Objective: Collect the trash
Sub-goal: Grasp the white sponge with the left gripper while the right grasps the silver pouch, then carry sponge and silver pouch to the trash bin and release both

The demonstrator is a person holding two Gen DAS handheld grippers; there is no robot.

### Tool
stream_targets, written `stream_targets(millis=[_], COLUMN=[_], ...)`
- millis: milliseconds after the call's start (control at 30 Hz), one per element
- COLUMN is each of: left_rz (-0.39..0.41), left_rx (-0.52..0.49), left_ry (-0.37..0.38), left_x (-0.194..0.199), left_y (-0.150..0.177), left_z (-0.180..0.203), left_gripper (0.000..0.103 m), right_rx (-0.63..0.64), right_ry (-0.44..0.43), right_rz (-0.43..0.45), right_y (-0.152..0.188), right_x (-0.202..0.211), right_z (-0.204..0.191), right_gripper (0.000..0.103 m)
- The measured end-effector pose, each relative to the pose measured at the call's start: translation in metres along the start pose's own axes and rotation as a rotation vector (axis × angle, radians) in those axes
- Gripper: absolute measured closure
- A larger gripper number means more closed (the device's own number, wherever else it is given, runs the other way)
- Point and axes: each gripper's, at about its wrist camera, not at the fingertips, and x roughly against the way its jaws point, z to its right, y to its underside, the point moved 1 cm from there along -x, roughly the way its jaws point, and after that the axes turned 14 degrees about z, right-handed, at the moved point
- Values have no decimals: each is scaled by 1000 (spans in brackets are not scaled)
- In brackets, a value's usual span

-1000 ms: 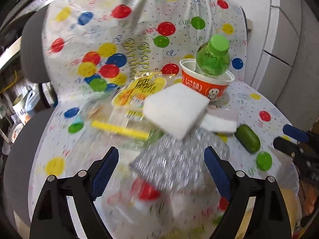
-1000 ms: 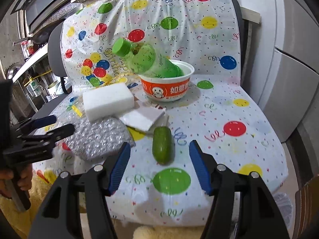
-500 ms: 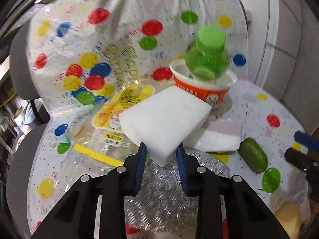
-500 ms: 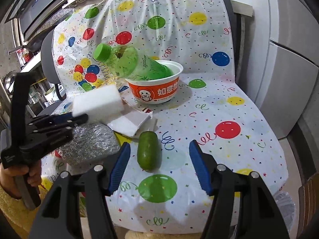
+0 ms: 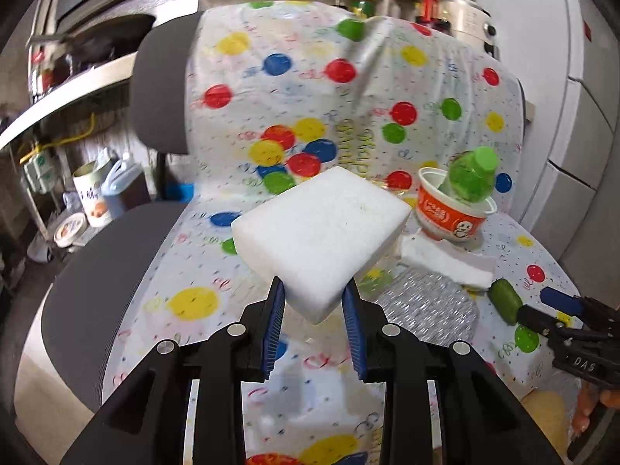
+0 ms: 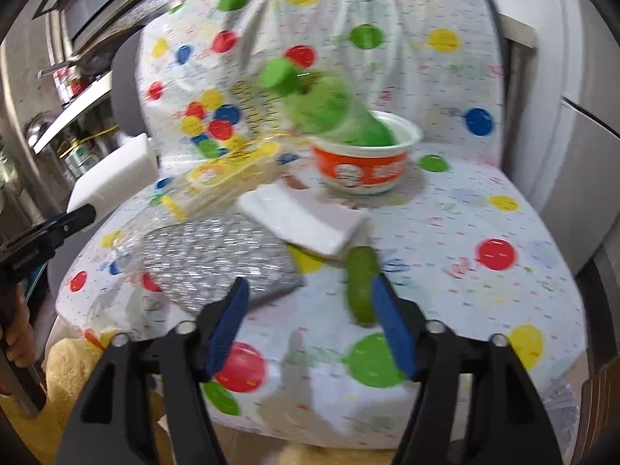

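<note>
My left gripper (image 5: 313, 325) is shut on a white foam block (image 5: 321, 234) and holds it lifted above the chair seat; the block also shows at the left of the right wrist view (image 6: 112, 176). My right gripper (image 6: 308, 323) is open and empty, low over the seat's front, with a small green capsule-shaped item (image 6: 361, 285) just inside its right finger. On the seat lie a silver glitter pouch (image 6: 217, 257), a folded white tissue (image 6: 306, 223), a yellow plastic wrapper (image 6: 228, 178) and an orange noodle cup (image 6: 364, 168) with a green bottle (image 6: 329, 106) leaning in it.
Everything sits on an office chair draped with a balloon-print plastic sheet (image 5: 348, 89). A yellow fuzzy thing (image 6: 77, 364) lies below the seat's front edge. Cans and containers (image 5: 100, 197) stand on the floor to the left. White cabinet doors (image 6: 581, 143) stand at the right.
My left gripper closed on the foam block and lifted it up and leftward off the pile. My right gripper moved forward and left, towards the green item and silver pouch.
</note>
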Motion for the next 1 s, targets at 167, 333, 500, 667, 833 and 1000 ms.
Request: stream_targets(millis=[167,333,500,667,833,1000], left_rz=[-22,-28,-28,-10,13,20], left_rx=[32,48,53,52,30,-8], left_ry=[-4,6,0,-8,6,93], left_x=[-5,-7,-6,2,18,32], left_y=[9,14,13,7,-2,-3], left_z=[-14,-19,-23,-20,-3,40], left_gripper=[72,71,71,71,71,71], right_rx=[54,82,105,129,120,98], right_ry=[-96,-103,-124,-104,-111,-39], right_rz=[-44,-128,-102,-10,107,185], right_y=[2,13,12,0,-16,-25], right_x=[-33,-73,-66,-34,14,64], right_z=[-36,-50,-55,-53,-43,-13], right_gripper=[15,16,63,90,91,91])
